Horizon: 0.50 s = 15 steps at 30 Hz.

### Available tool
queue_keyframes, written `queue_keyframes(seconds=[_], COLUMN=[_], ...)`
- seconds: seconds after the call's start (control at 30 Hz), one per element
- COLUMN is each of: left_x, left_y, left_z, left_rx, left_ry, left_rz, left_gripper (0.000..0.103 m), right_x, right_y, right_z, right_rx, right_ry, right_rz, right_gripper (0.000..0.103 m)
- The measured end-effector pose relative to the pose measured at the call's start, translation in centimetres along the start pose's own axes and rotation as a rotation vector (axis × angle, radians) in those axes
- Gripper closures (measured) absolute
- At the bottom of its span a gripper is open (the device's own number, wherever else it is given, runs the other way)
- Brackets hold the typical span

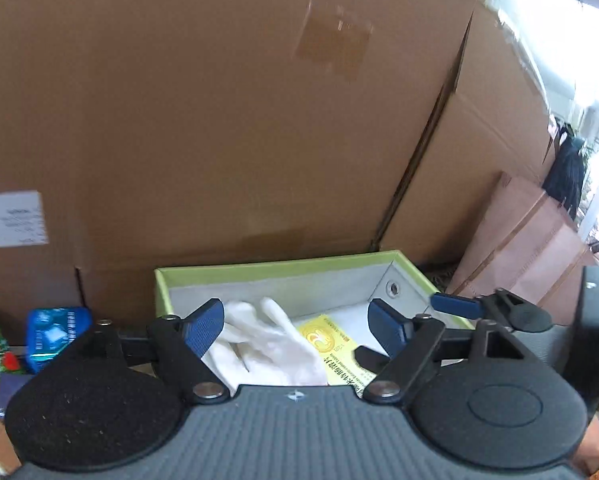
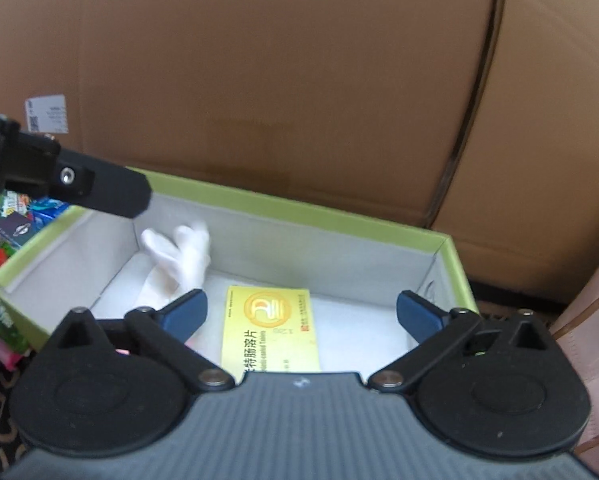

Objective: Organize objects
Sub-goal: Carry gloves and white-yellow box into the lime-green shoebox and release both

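Both jaws are held apart, empty; the soft white fabric glove (image 1: 267,340) lies at 12 o'clock, nearer the left gripper (image 1: 297,326)

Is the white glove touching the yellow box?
Cannot tell. In the right wrist view the glove looks just left of the yellow box, but the gripper finger hides where they would meet.

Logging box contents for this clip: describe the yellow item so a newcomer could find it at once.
Find the green-rimmed box standing against the big cardboard cartons. On its pale floor lies a flat yellow packet with an orange round logo and black print. Its only neighbour inside is a crumpled white glove, soft and unprinted.
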State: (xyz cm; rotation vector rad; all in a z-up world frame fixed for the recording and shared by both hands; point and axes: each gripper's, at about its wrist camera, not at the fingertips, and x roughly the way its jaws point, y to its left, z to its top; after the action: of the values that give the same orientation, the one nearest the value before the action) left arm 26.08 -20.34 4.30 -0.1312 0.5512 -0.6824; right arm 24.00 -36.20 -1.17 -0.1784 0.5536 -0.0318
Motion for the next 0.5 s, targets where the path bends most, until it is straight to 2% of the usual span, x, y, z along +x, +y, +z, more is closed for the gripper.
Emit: queue_keyframes(seconds=[0.27,0.5], left_x=[-8.7,-16.7], left_y=[-1.9,-0.6], left_z=[-0.7,-4.8], left_rx=[-0.001,-0.049], left_ry=[-0.123,-0.162], left_rz=[0.087,0.144], left_gripper=[0.016,0.016], right_x=[-8.5,-15.2], right_y=[-0.2,2.7], right_z=[0.4,-1.2], right_rx=[0.082,0.072], right_ry=[-0.153,-0.294], right_rz=[0.008,0.068], right_gripper=[0.0,0.0])
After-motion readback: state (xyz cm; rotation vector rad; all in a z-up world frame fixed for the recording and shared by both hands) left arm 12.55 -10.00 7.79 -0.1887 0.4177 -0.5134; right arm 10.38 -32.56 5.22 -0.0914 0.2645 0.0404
